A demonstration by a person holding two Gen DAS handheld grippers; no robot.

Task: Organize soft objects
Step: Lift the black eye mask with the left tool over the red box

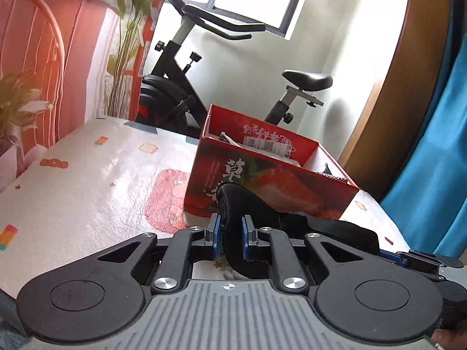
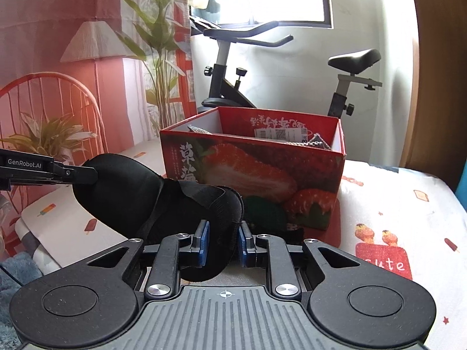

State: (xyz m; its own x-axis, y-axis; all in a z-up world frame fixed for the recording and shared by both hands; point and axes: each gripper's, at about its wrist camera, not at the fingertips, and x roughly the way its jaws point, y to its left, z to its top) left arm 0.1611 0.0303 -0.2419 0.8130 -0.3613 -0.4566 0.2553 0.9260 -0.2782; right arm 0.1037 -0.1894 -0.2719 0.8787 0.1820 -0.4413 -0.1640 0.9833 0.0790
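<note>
A black padded soft piece with a strap (image 2: 122,186), much like a sleep mask, hangs stretched between both grippers above the bed. My right gripper (image 2: 223,233) is shut on its right end. My left gripper (image 1: 230,224) is shut on the other end (image 1: 233,201), and its dark finger (image 2: 84,175) reaches in from the left in the right wrist view. Just beyond stands an open red strawberry box (image 2: 254,169) (image 1: 262,180), with grey fabric pieces and a white label inside.
The box sits on a bed with a white patterned sheet (image 1: 87,180). Behind it stands an exercise bike (image 2: 227,67), with a leafy plant (image 2: 157,43) and a lamp (image 2: 95,40) to the left. A blue curtain (image 1: 432,145) hangs on the right.
</note>
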